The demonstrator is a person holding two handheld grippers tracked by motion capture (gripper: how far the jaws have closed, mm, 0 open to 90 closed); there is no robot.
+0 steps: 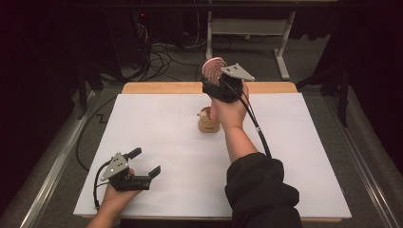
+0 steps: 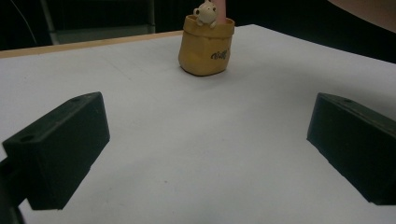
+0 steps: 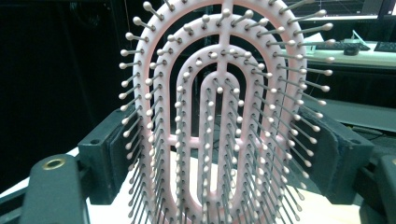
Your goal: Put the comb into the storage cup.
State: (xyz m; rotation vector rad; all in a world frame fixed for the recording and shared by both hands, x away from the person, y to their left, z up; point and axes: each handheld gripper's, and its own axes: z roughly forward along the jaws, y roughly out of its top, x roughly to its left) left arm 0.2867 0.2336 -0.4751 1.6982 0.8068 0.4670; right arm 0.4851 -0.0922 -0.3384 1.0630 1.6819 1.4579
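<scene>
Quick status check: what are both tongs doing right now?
Left tongs: open, holding nothing, low over the white table.
Right tongs: shut on the pink hairbrush, raised above the small pot.

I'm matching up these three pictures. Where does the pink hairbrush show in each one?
High view: pink hairbrush at top centre, clamped in the right gripper.
Right gripper view: brush head upright between the jaws.
Left gripper view: its handle stands in the yellow holder.
Shared landmark: white tabletop.

A white sheet (image 1: 180, 142) covers the desk (image 1: 161, 88), whose wooden edge shows along the top centre of the frame. Grey carpet floor (image 1: 328, 118) surrounds it, with black cables (image 1: 161, 59) tangled at upper left. A white metal frame (image 1: 280, 38) stands at upper centre against darkness.
</scene>
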